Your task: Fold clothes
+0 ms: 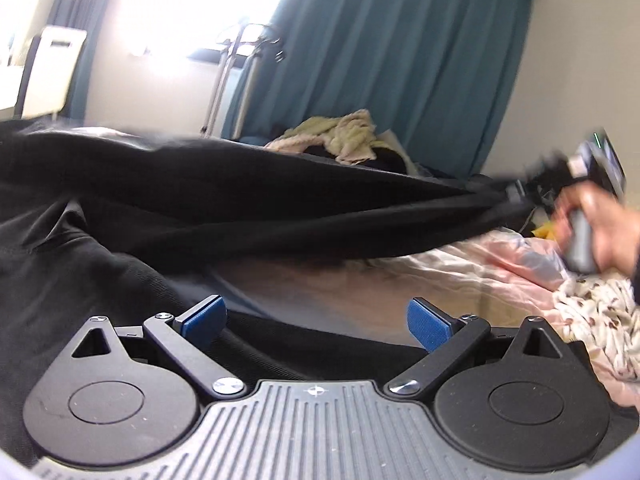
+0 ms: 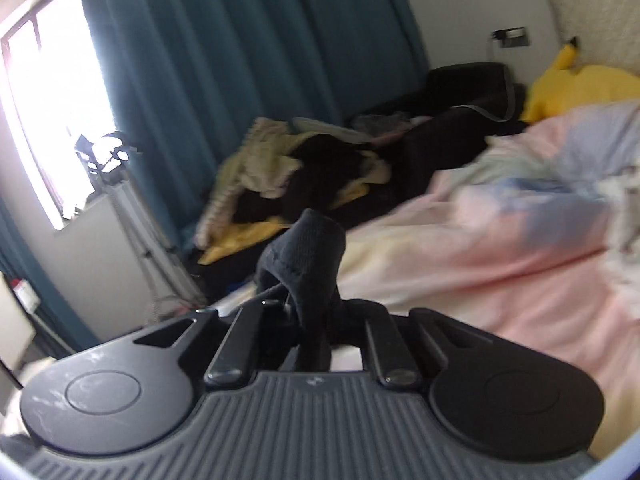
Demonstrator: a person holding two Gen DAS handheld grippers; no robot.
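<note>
A large black garment (image 1: 168, 200) is stretched across the left wrist view, running from the left edge to the far right. My left gripper (image 1: 316, 322) is open, its blue pads (image 1: 202, 316) wide apart, with black cloth lying under and left of it. The right gripper (image 1: 520, 194), held by a hand (image 1: 600, 232), pulls the garment's far end taut at the right. In the right wrist view my right gripper (image 2: 310, 320) is shut on a bunched corner of the black garment (image 2: 308, 248), which sticks up between the fingers.
A pink and pastel bedsheet (image 2: 500, 248) covers the bed. A heap of yellow, cream and black clothes (image 2: 296, 172) lies by the teal curtain (image 1: 380, 60). A yellow plush toy (image 2: 580, 88) sits at the head. A patterned white cloth (image 1: 592, 320) lies right. A metal stand (image 1: 228, 64) stands near the window.
</note>
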